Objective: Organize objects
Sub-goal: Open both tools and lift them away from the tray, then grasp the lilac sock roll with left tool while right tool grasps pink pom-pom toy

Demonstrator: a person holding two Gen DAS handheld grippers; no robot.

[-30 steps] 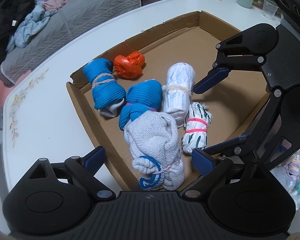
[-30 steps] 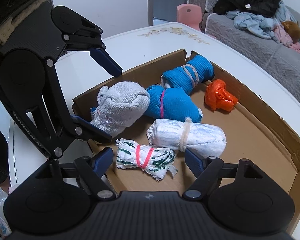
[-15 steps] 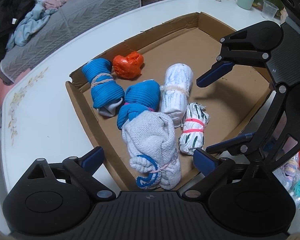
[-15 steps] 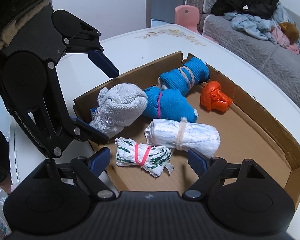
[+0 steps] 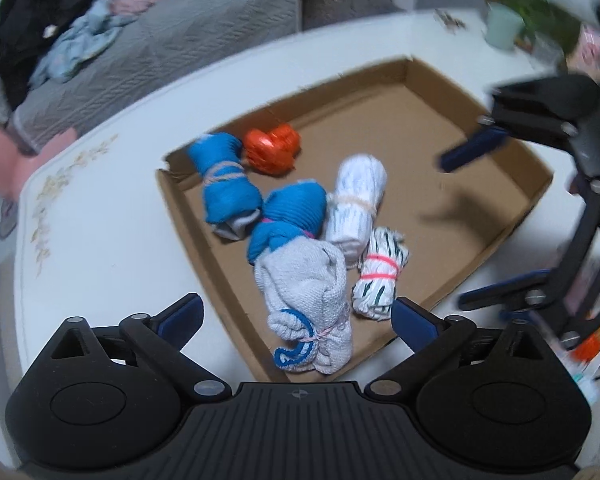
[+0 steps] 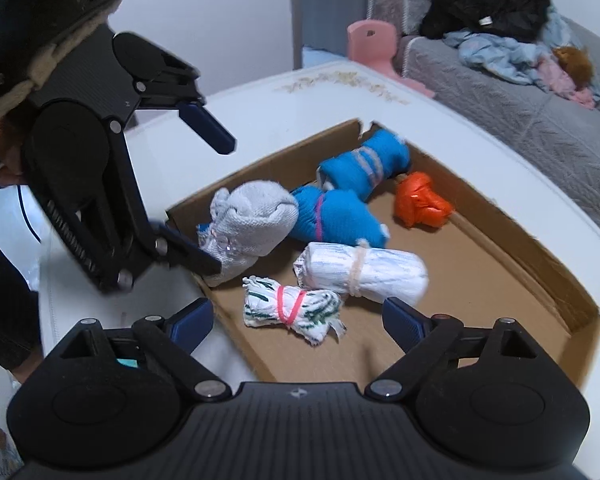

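A shallow cardboard tray (image 5: 420,120) (image 6: 480,264) on the white table holds several rolled cloth bundles: a grey one with blue trim (image 5: 304,292) (image 6: 256,216), two blue ones (image 5: 228,188), an orange one (image 5: 272,150) (image 6: 418,202), a white one (image 5: 356,204) (image 6: 364,266) and a white-green one with a pink band (image 5: 380,280) (image 6: 292,306). My left gripper (image 5: 296,316) (image 6: 216,204) hangs over the grey bundle, jaws opening, pads clear of it. My right gripper (image 6: 296,314) (image 5: 456,232) hangs over the white-green bundle, jaws opening, touching nothing.
The table (image 5: 100,240) is round-edged with a flower print. A green cup (image 5: 502,30) and small items stand at its far right. A grey sofa (image 6: 520,112) with heaped clothes and a pink chair (image 6: 374,42) stand beyond. A person's dark clothing (image 6: 0,280) is at the left.
Both grippers have lifted up and away from the tray and their jaws stand wider. The bundles lie where they were.
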